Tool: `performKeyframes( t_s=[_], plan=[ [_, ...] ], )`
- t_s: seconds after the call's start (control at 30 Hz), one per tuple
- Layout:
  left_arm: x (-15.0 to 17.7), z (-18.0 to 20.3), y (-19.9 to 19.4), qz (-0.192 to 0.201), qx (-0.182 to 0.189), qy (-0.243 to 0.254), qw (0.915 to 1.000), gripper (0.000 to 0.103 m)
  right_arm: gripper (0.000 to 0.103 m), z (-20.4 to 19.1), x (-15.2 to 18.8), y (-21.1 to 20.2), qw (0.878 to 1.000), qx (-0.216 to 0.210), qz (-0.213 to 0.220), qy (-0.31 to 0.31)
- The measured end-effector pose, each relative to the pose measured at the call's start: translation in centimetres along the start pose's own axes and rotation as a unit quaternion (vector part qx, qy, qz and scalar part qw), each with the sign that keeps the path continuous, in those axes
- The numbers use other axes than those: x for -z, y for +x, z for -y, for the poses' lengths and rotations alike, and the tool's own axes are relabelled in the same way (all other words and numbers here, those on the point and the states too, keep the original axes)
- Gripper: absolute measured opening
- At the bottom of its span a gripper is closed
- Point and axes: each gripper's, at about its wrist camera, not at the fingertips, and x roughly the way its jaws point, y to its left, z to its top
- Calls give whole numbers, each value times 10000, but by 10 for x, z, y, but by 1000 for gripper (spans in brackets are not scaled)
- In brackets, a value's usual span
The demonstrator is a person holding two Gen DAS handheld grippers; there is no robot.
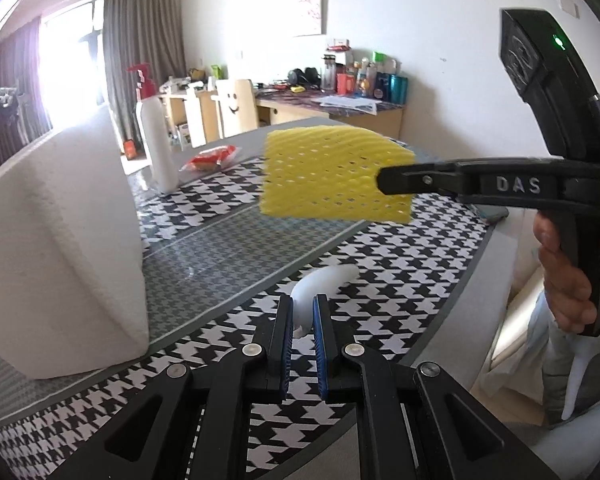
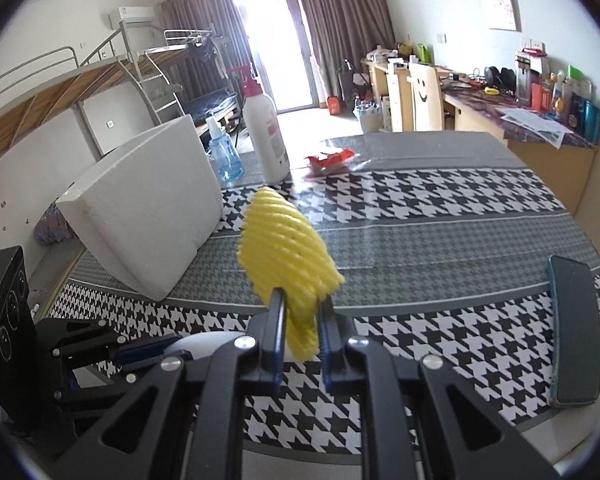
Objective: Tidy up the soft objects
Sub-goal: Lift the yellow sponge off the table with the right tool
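A yellow foam net sleeve [image 2: 284, 248] hangs in the air above the houndstooth tablecloth [image 2: 440, 200], and my right gripper [image 2: 302, 296] is shut on its lower edge. In the left wrist view that sleeve [image 1: 324, 168] floats at mid-height with the right gripper [image 1: 384, 180] pinching its right side. My left gripper [image 1: 302, 300] is shut on a white curved soft piece [image 1: 328, 276] that sticks out forward between the blue pads. In the right wrist view the left gripper [image 2: 176, 348] is low at the left, with the white piece [image 2: 208, 340] partly hidden behind my right gripper's linkage.
A big white foam box [image 2: 148, 208] stands tilted at the table's left. Behind it are a white pump bottle [image 2: 264, 132], a blue bottle [image 2: 224, 156] and a red snack packet [image 2: 330, 160]. A phone [image 2: 572, 328] lies near the right edge. A hand [image 1: 564, 280] grips the right gripper's handle.
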Motion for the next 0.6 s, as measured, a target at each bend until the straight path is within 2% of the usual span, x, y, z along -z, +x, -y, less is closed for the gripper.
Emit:
performKeyframes(
  t_s=[0.6],
  plan=[
    [-12, -12, -21, 318, -348, -260, 9986, 11, 17, -12, 3, -14, 9996, 196, 151, -111]
  ],
)
